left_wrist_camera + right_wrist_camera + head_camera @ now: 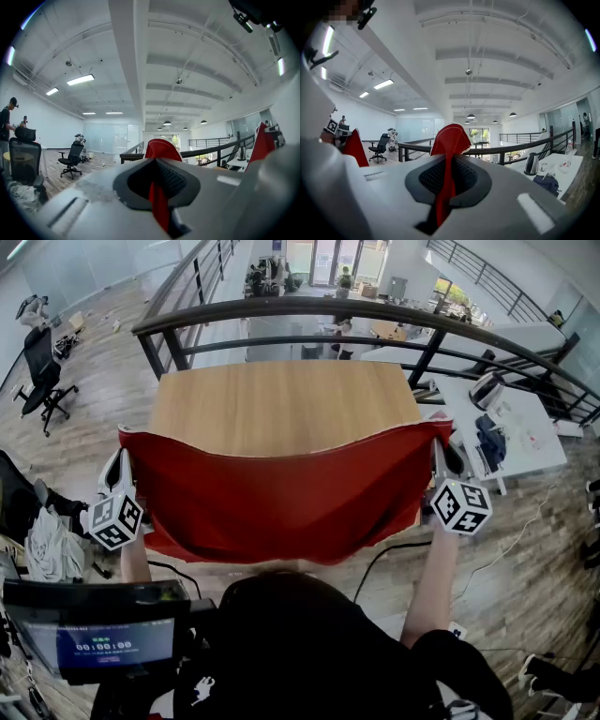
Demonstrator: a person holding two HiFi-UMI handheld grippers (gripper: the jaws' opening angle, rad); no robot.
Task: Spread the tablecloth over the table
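Left hand-held gripper [159,178]: jaws clamped on a red fold at the left end of the tablecloth's [281,493] upper edge.
Right hand-held gripper [446,180]: jaws clamped likewise on the right end.
Tablecloth: held in the air between both grippers, upper edge sagging, hanging before the table's [281,404] near side.
Table: wooden top bare wherever it shows.
Done: cloth gripped and opened widthwise.
Left, as judged: carry it to the far edge, lay it, release.
Hidden: lower hem and near table edge, behind cloth and head; contact with the table cannot be told.
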